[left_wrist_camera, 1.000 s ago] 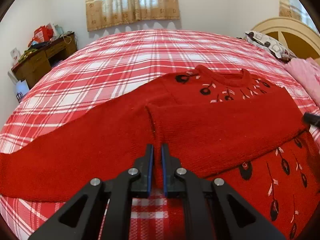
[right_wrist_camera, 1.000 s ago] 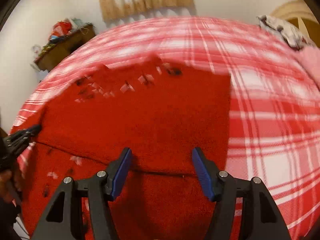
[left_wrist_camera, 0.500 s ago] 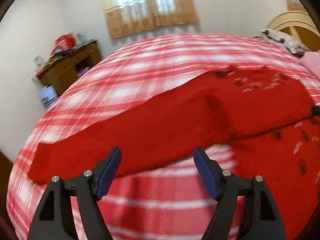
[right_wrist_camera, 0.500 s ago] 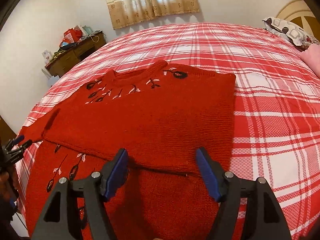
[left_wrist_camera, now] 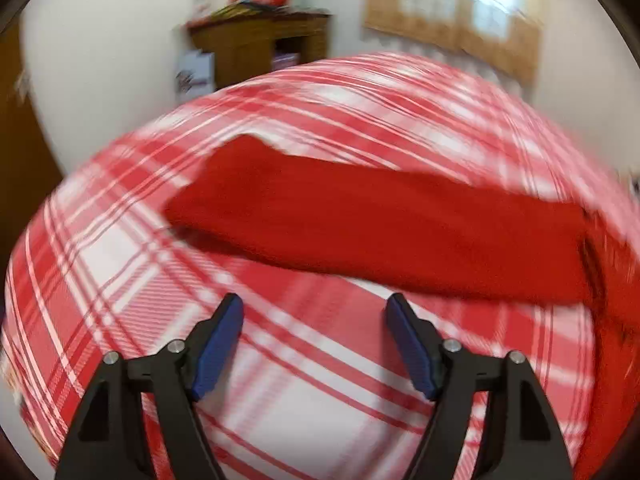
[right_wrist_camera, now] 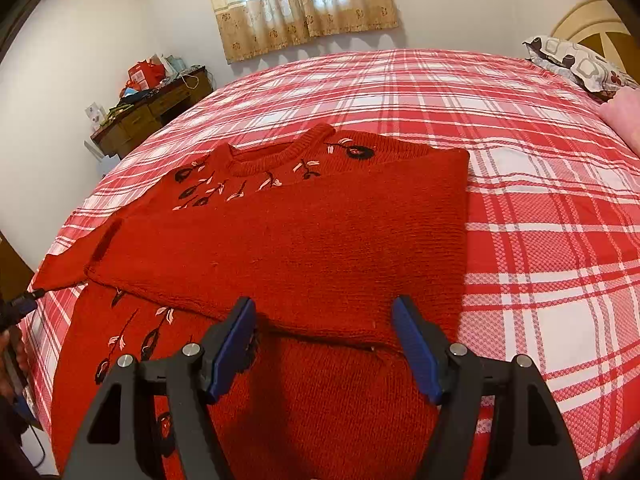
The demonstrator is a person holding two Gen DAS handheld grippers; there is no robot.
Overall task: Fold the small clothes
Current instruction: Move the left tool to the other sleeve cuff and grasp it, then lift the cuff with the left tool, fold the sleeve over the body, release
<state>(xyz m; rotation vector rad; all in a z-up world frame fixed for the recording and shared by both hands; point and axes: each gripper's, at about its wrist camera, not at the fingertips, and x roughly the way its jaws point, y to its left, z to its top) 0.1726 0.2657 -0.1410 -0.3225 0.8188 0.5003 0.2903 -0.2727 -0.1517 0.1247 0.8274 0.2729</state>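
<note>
A red knit sweater (right_wrist_camera: 320,240) with black and pink flower embroidery lies on the red plaid bed. Its right sleeve is folded across the chest. Its left sleeve (left_wrist_camera: 360,224) stretches out flat over the bedspread toward the left. My left gripper (left_wrist_camera: 314,312) is open and empty, hovering over bare bedspread just short of that sleeve; the view is blurred. My right gripper (right_wrist_camera: 324,320) is open and empty above the folded sleeve's lower edge. The left gripper's tip (right_wrist_camera: 24,300) shows at the far left of the right wrist view.
The bed (right_wrist_camera: 540,200) is covered in a red and white plaid spread. A wooden desk (right_wrist_camera: 152,116) with clutter stands by the wall at the left. A patterned pillow (right_wrist_camera: 580,64) and the headboard are at the far right. A curtained window (right_wrist_camera: 300,4) is behind.
My left gripper opened, let go of the sweater and swung left toward the outstretched sleeve. My right gripper stayed open and drew back a little over the folded sleeve.
</note>
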